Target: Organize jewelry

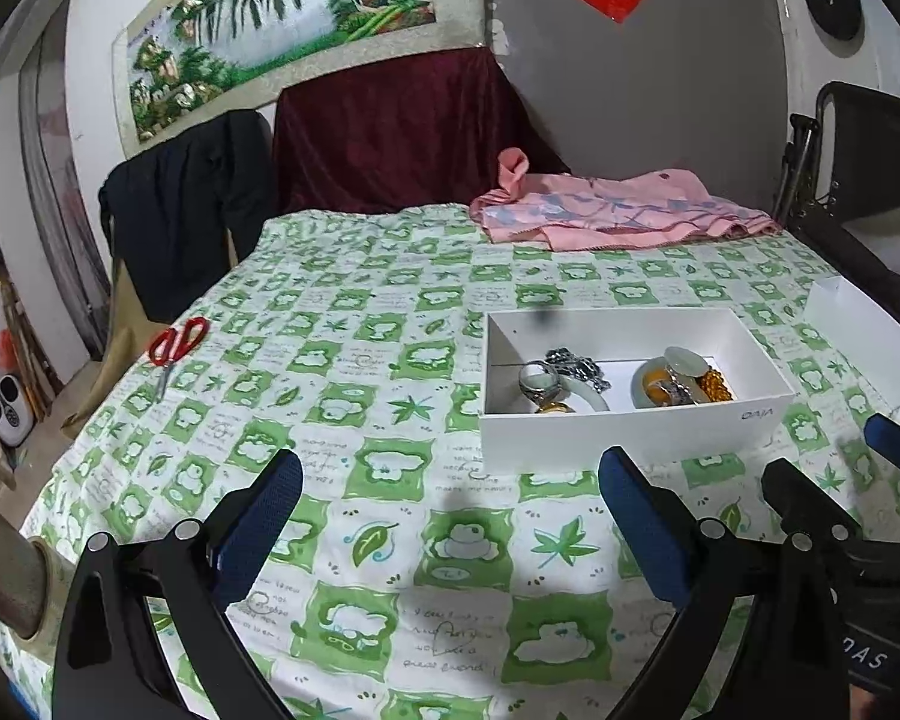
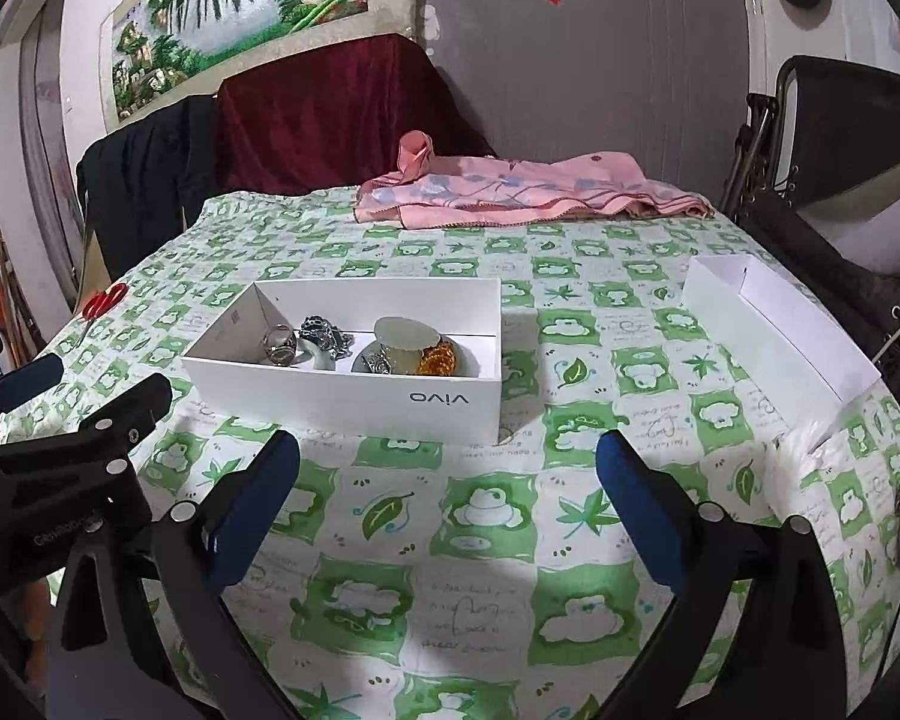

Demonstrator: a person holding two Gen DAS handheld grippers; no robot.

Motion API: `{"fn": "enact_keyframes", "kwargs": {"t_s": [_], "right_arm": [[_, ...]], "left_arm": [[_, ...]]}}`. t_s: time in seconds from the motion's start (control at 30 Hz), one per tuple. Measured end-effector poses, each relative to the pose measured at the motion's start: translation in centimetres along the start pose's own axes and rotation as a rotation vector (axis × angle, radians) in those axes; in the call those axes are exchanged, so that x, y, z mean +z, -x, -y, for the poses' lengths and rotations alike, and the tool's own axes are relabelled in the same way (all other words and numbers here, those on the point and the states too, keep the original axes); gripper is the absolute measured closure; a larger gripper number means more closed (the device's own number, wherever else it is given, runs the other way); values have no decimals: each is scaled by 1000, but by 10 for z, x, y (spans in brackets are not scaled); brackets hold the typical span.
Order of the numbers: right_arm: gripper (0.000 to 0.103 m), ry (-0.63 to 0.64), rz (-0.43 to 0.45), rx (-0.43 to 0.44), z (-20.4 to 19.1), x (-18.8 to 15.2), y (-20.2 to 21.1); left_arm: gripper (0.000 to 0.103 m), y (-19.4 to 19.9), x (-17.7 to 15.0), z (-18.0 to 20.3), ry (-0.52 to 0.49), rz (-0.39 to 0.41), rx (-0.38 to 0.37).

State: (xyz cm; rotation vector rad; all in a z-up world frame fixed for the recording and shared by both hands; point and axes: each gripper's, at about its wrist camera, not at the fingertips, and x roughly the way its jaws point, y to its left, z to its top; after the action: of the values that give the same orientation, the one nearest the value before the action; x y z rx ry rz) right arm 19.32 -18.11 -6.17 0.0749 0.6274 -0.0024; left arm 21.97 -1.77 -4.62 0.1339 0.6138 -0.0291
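A white vivo box (image 2: pixel 354 387) of jewelry (image 2: pixel 354 345) sits on a green-checked tablecloth (image 2: pixel 450 540), beyond the tips of the left gripper (image 1: pixel 450 516) and right gripper (image 2: pixel 447 504). Both hover with fingers spread wide, holding nothing. A second white box (image 2: pixel 780 324) lies well right.

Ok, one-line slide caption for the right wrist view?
Open right gripper faces white box of mixed jewelry on green-patterned tablecloth.
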Motion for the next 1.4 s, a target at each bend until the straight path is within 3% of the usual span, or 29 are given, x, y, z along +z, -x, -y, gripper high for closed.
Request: {"fn": "enact_keyframes", "kwargs": {"t_s": [0.47,0.83,1.4], "right_arm": [[9,-25,-16,24,3,-1,0],[9,-43,23,34,5,1,9],[8,-18,32,-5,1,0,11]], "left_arm": [[6,5,0,0,1,12,3],[6,17,1,0,10,57,0],[6,15,0,0,11,46,6]]}}
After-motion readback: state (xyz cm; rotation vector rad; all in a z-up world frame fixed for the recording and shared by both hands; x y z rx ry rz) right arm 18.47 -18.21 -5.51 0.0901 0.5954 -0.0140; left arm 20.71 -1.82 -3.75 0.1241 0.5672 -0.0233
